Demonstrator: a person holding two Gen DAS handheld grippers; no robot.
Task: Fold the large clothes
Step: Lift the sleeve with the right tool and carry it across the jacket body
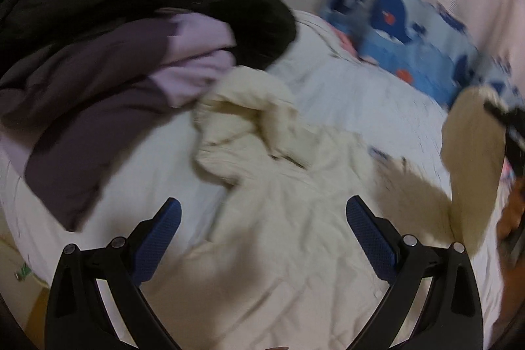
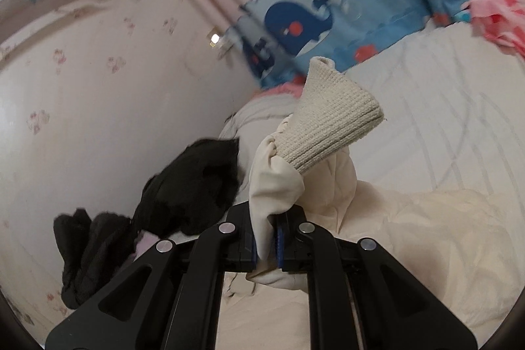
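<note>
A cream jacket (image 1: pixel 279 218) lies spread and rumpled on the white bed (image 1: pixel 354 94), its hood bunched toward the far side. My left gripper (image 1: pixel 262 218) is open and empty, just above the jacket's body. My right gripper (image 2: pixel 265 248) is shut on the cream jacket's sleeve (image 2: pixel 279 186) and holds it raised; the ribbed cuff (image 2: pixel 331 117) stands up past the fingers. In the left wrist view the raised sleeve (image 1: pixel 472 153) hangs at the right edge, with the right gripper partly in view there.
A pile of black and purple clothes (image 1: pixel 108 61) lies on the bed at the left, also in the right wrist view (image 2: pixel 183 195). A blue whale-print bumper (image 1: pixel 403 31) lines the bed's far side. A pink checked cloth (image 2: pixel 492 5) lies at the far right. A wall (image 2: pixel 82 120) stands close.
</note>
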